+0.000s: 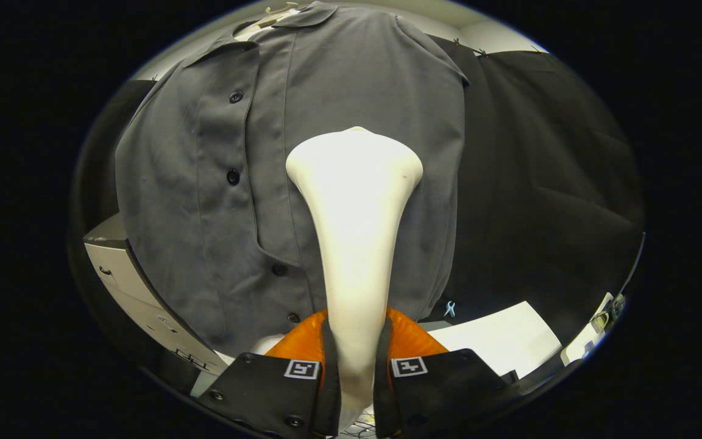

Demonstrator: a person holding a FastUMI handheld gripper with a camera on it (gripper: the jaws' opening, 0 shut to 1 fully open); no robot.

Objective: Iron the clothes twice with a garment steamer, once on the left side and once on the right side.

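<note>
Gripper (356,366) pinches the smooth white steamer (354,244) by its narrow handle; long axis runs straight ahead, flared head against the hanging grey buttoned shirt (217,183), soft matte cloth, right of the placket.

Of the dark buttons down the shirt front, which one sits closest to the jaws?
The lowest button, at the grey shirt's hem beside the gripper, shut on the white steamer; the others sit higher up.

Even, fairly bright light falls from ahead; the steamer (354,201) glares almost to blown-out white against the matte shirt (217,183). Fisheye bending curves everything near the rim, while the centre stays sharp with soft shadows.
</note>
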